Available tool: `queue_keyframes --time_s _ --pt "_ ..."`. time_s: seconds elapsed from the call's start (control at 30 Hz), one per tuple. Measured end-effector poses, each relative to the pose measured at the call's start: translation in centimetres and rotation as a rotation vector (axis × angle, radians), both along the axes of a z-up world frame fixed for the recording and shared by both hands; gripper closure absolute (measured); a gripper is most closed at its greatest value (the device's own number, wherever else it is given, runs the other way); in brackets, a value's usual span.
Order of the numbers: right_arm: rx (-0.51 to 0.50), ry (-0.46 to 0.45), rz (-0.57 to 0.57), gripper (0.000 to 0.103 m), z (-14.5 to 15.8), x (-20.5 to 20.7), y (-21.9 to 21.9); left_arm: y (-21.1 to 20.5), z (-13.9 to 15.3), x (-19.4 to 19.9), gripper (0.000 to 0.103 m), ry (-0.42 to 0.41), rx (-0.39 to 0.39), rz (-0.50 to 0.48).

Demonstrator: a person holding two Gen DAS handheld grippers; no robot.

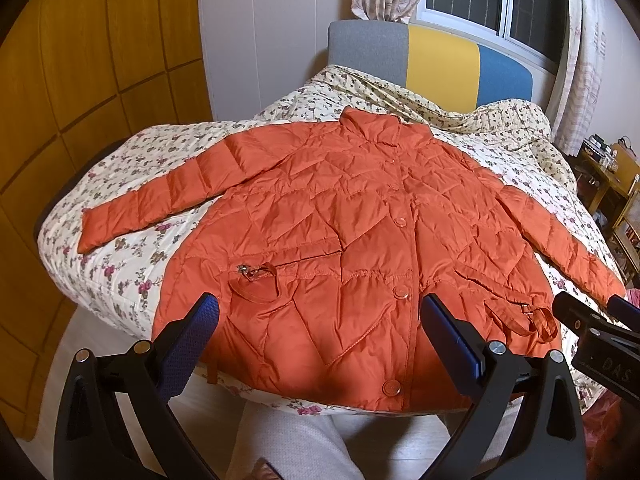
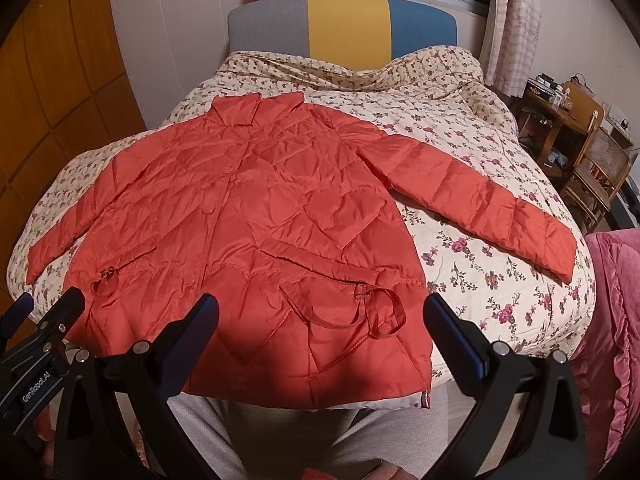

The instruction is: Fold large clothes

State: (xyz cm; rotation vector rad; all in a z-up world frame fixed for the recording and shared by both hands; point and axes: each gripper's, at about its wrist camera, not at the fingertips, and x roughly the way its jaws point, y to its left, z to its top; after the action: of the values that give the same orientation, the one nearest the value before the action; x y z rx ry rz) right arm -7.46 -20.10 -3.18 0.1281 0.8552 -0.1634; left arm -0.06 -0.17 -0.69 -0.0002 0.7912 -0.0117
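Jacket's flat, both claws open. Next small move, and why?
Probably bring the right claw to the right-side sleeve near its cuff. The orange quilted jacket lies spread front-up and buttoned on the floral bedspread, sleeves out, nothing folded yet; both the right and the left claw hover open at the hem.

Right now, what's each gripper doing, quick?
Left gripper: open, holding nothing, above the orange quilted jacket hem.
Right gripper: open, holding nothing.
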Motion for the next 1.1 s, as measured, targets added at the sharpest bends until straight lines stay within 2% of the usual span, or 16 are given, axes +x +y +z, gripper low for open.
queue_keyframes --time_s 0.23,0.5,0.63,0.7,0.8,0.9,0.97,1.1 --pt "-0.006 0.017 -0.021 0.002 -0.5 0.4 -0.6 -0.2 -0.6 0.2 0.003 0.011 0.004 -0.001" --pt "-0.033 0.043 -0.057 0.002 -2.2 1.9 -2.4 0.4 -3.0 2.3 0.003 0.082 0.0 0.021" --pt "0.01 -0.025 -0.073 0.002 -3.3 2.9 -4.9 1.6 -4.1 4.0 0.003 0.098 -0.063 0.024" --pt "0.045 -0.059 -0.064 0.002 -3.9 3.7 -6.3 2.5 -4.9 5.0 0.003 0.085 -0.118 0.026" --pt "0.161 -0.064 -0.037 0.002 -5.3 5.2 -9.0 3.1 -5.7 6.8 0.003 0.097 -0.131 0.034" --pt "0.211 -0.005 -0.142 0.002 -7.3 6.5 -12.3 2.9 -6.4 8.5 0.003 0.093 -0.065 0.024" --pt "0.244 0.002 -0.216 0.002 -8.4 6.7 -14.5 3.0 -6.7 9.6 0.003 0.076 -0.027 0.041" --pt "0.369 -0.032 -0.374 0.002 -10.5 6.5 -19.8 3.9 -7.3 12.2 0.003 0.092 -0.027 0.041"
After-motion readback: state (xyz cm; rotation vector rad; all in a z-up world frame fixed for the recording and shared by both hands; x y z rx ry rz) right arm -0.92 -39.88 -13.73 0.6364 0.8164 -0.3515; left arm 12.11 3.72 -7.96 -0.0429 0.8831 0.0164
